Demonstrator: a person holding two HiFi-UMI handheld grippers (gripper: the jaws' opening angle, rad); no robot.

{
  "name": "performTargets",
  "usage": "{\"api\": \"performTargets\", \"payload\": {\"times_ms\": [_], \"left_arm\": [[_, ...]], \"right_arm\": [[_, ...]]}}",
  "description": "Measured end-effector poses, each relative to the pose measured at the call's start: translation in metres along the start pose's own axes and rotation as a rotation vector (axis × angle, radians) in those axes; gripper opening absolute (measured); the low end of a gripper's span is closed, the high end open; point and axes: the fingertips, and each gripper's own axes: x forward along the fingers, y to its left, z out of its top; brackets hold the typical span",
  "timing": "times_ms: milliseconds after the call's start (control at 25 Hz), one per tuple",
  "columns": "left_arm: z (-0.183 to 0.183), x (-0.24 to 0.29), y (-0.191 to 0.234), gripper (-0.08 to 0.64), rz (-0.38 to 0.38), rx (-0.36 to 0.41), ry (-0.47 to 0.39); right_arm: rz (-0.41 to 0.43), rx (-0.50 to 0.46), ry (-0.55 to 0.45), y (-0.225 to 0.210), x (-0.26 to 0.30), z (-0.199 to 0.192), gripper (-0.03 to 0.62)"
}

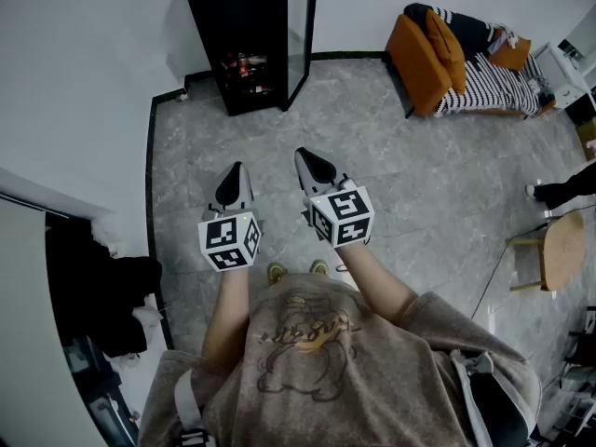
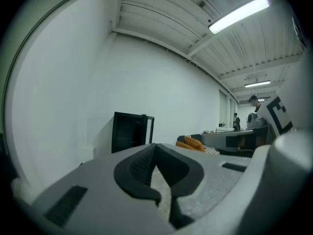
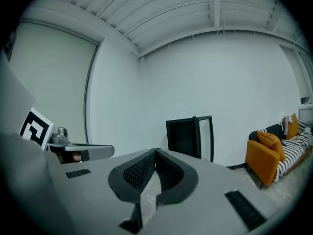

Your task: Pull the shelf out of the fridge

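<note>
Now — left hand-held gripper (image 1: 237, 169) closed, empty; right hand-held gripper (image 1: 305, 157) closed, empty — fridge (image 1: 250, 40) well apart.

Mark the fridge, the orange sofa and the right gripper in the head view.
fridge (image 1: 244, 26), head view, on its dark open front.
orange sofa (image 1: 416, 52), head view, on its orange armrest.
right gripper (image 1: 313, 164), head view, at its shut jaw tips.

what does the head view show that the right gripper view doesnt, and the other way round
Only the head view: the person's shirt and a wooden stool. Only the right gripper view: the ceiling. Both: the black fridge with its door open, the orange sofa and the left gripper.
</note>
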Motion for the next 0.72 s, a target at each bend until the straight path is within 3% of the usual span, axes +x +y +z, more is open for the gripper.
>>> {"api": "performTargets", "payload": {"times_ms": [480,720], "left_arm": [[-0.007,-0.002,0.018,0.006,0.0,0.007,0.027],[-0.016,-0.001,0.03,0.006,-0.052,0.008,0.043]], "right_arm": [[0.004,0.008,0.01,0.007,0.008,-0.008,0.021],[-0.003,0.034,-0.014,0.007,0.009,-0.007,0.023]]}}
